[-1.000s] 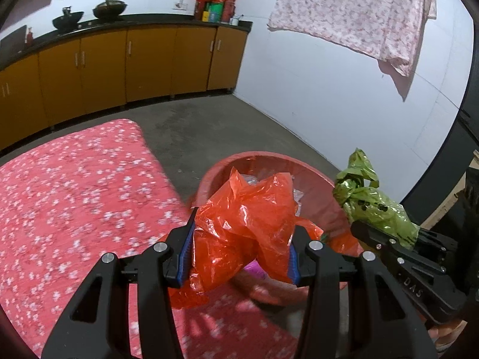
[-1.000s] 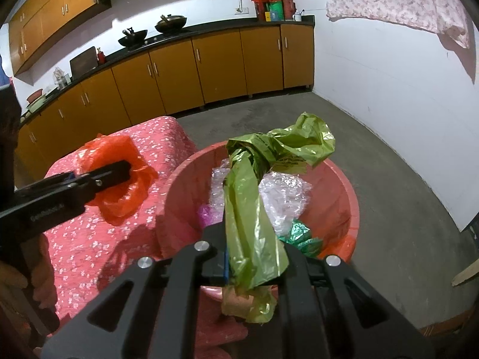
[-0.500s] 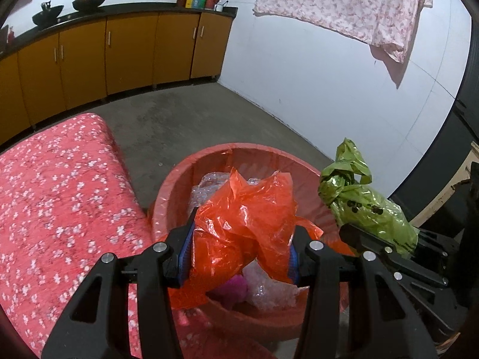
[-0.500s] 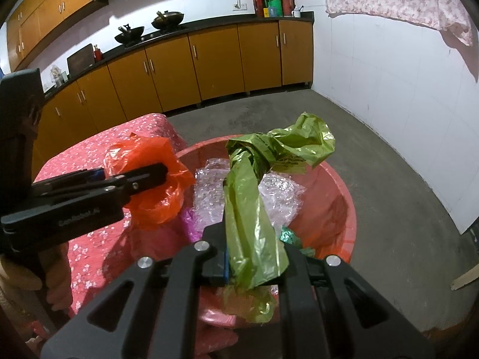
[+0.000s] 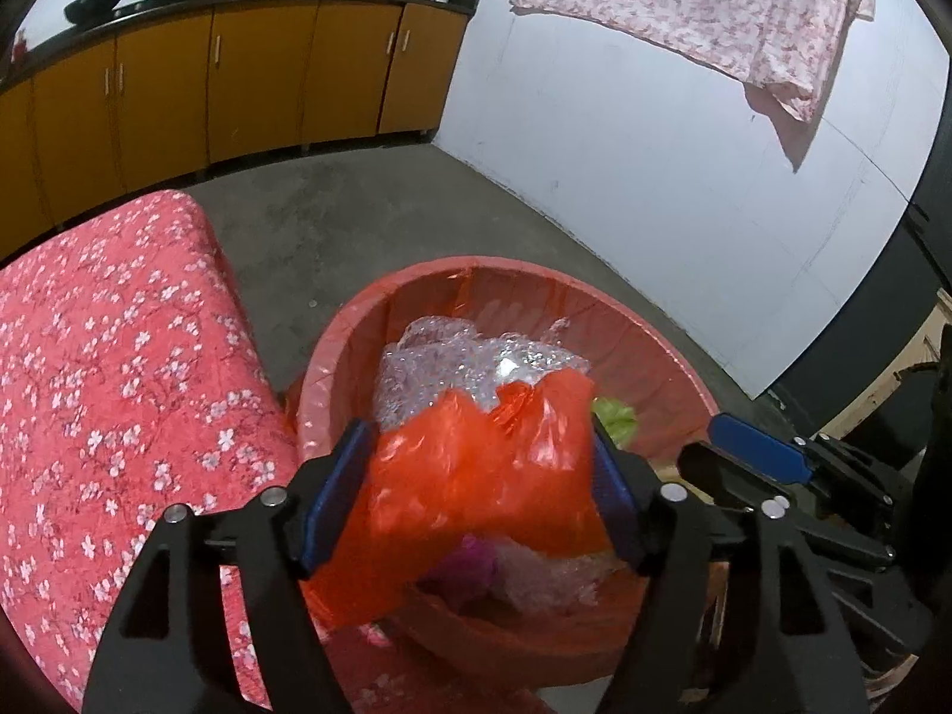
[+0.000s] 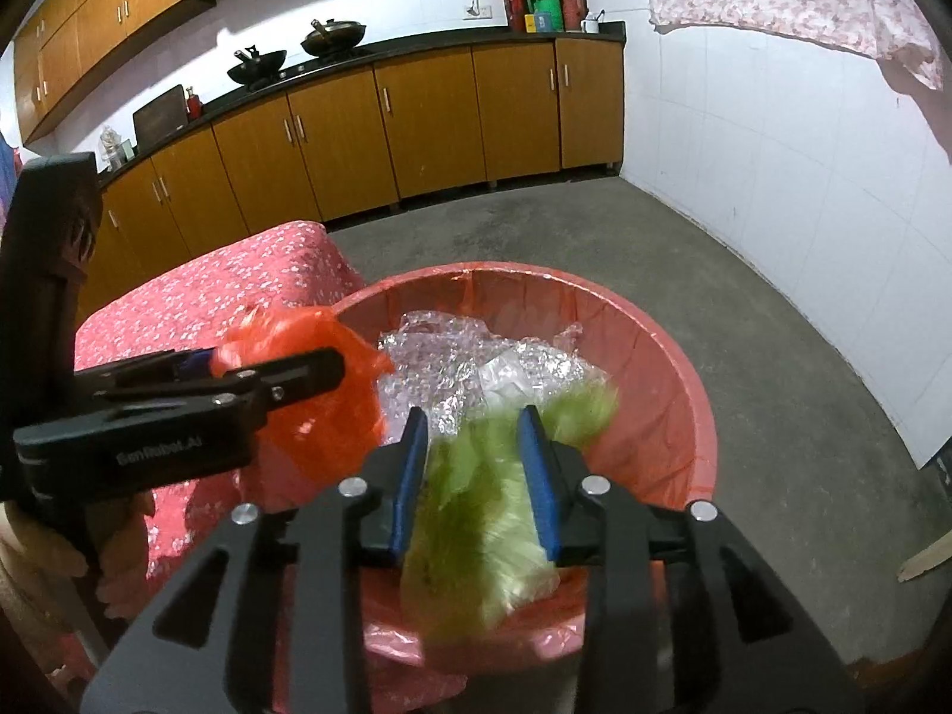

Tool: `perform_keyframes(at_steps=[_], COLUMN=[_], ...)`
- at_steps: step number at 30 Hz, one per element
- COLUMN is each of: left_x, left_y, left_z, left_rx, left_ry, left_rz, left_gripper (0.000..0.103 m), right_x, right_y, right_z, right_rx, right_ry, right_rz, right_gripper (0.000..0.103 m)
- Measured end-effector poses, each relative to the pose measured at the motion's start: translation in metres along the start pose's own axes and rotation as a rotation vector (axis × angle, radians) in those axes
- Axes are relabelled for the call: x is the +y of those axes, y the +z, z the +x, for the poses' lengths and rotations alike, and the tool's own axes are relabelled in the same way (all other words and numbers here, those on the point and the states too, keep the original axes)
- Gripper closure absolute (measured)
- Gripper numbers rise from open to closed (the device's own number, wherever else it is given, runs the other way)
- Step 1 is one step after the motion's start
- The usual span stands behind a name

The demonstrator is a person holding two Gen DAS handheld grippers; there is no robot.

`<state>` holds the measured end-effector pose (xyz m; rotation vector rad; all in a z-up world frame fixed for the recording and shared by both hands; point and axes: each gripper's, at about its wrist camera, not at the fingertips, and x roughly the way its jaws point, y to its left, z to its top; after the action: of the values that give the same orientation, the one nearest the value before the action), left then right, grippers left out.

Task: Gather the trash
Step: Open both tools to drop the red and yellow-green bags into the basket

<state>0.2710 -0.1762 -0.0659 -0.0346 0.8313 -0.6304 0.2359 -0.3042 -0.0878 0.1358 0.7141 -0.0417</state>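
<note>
Already binned: clear crumpled plastic [image 6: 476, 369] is seen lying in the red bin [image 6: 684, 392].
Left gripper [image 5: 476, 488]: jaws are opening; orange bag [image 5: 482, 464] is loosened between them above the bin.
Right gripper [image 6: 473, 476]: jaws are opening; green bag [image 6: 482, 511] is blurred, slipping down between them.
Left to do: both bags are judged not yet settled inside.

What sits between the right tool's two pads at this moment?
A green plastic bag, blurred, lies between the opening pads of the right tool above the red bin, seen in the right wrist view.

A grey concrete floor [image 6: 535, 226] meets white tiled walls [image 6: 773, 166]. Orange-brown cabinets [image 6: 416, 125] under a black countertop [image 6: 416, 50] carry two dark woks [image 6: 333, 33]. A floral cloth [image 5: 714, 6] hangs on the wall; a red flowered bedcover [image 5: 107, 369] lies nearby.
</note>
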Motion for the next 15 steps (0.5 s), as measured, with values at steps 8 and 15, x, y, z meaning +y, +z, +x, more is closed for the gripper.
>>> perform_keyframes(at_steps=[8, 15], left_x=[0.014, 0.019], left_y=[-0.002, -0.019], left_z=[-0.016, -0.071], left_rx=[-0.016, -0.107], left_ry=[0.015, 0.101], left_rz=[-0.045, -0.036], left_gripper=[0.016, 0.005], right_x=[-0.014, -0.022], right_y=[-0.002, -0.011], right_z=[-0.015, -0.065], right_rx=[-0.032, -0.194], right_ry=[-0.041, -0.204], right_rz=[0.051, 0.155], right_gripper=[0.039, 0.004])
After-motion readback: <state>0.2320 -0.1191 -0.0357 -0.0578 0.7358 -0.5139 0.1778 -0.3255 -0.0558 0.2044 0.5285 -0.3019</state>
